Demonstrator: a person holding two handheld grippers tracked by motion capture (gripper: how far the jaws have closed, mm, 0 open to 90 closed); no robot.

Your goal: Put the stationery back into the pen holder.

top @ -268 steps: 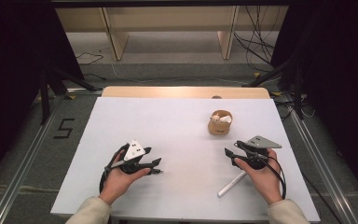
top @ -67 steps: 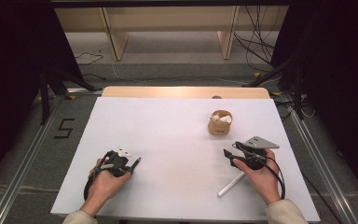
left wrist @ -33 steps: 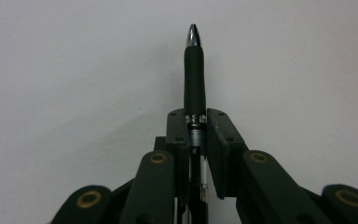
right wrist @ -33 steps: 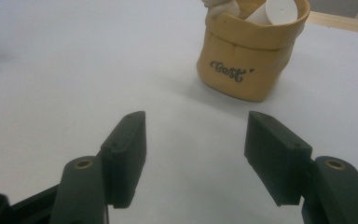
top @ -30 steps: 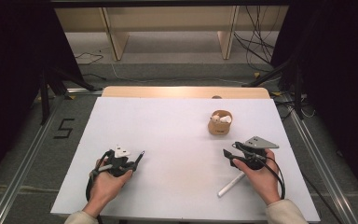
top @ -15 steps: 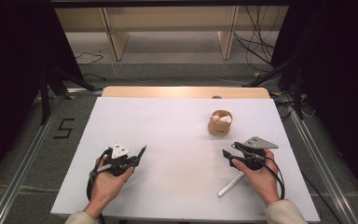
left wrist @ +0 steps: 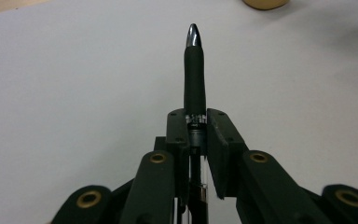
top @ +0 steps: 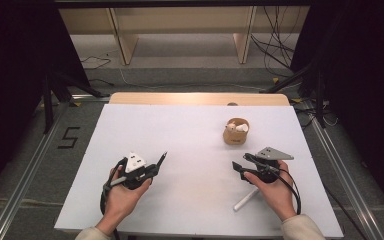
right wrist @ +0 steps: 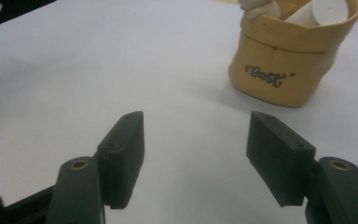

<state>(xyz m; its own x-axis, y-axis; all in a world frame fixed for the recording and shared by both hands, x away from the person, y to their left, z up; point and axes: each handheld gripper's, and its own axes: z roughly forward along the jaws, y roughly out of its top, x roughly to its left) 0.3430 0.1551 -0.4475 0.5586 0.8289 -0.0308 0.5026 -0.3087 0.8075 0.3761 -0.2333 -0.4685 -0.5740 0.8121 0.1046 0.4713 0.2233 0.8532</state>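
The pen [left wrist: 194, 79] is sitting clamped between the jaws of the left tool [left wrist: 195, 135]. In the left gripper view its black grip and shiny metal tip are sticking straight out past the jaw tips, while its clear barrel is running back between the jaws toward the camera. In the high view the pen [top: 162, 161] is pointing up and away from the person, slanting toward the far right, with its tip hanging above the white desk [top: 180, 130] and touching nothing. The left tool [top: 147, 171] is resting in the person's left hand [top: 122, 192] over the near left part of the desk, a grey three-cornered plate on top and a black cable trailing back along the wrist.

Well apart to the right, the right tool [top: 237, 167] is being held in the right hand [top: 275, 192] just above the desk. In the right gripper view the right tool [right wrist: 196, 140] is standing with its jaws wide apart and only bare desk between them; they have just been opening a little further. A white cap [top: 245, 200] is lying flat on the desk just beside that hand, on its near left side.

Beyond the right tool, a small tan cup [right wrist: 293, 60] with dark lettering is standing upright on the desk, with white pieces poking out of its top. In the high view the cup [top: 235, 131] is standing toward the far right of the desk.
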